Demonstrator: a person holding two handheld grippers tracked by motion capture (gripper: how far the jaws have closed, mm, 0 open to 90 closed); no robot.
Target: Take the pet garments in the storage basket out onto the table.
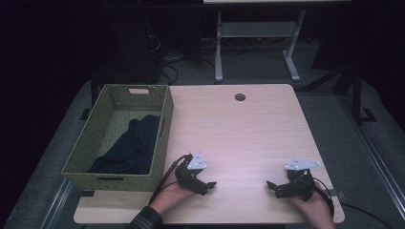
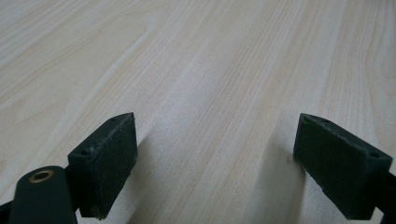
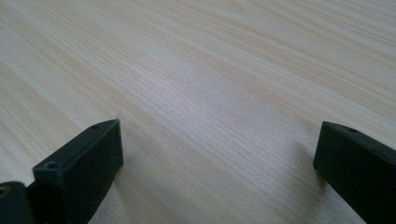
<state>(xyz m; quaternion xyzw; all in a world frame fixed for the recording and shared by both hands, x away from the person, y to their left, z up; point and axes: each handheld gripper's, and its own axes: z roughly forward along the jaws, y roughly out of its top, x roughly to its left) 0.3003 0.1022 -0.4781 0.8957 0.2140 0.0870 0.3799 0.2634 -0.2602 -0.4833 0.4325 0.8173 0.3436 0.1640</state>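
Low over the near edge of the wooden surface (image 1: 248, 129), both tools at rest: left gripper (image 1: 210, 185) held in the left hand (image 1: 168, 194), right gripper (image 1: 270, 186) in the right hand (image 1: 316, 206), tips turned inward toward each other and well apart, with bare wood between. Jaws of each wide apart and holding nothing; in the left gripper view and the right gripper view, just pale wood grain between the black pads (image 2: 108, 161) and their shadows falling close beneath, so likely hovering just above the boards or lightly resting there. Off to the left, a green woven basket (image 1: 162, 143) standing on the surface's left side, partly overhanging its edge, with a dark blue cloth (image 1: 131, 148) crumpled inside, draped from the middle toward the near right corner. Cloth lying loose and bunched rather than folded, probably dropped in. Closest to the basket: the left gripper, just beside its near right corner. Likely a neutral pose, open and ready, whether for reaching into the basket or with the cloth already put away; hard to tell which.
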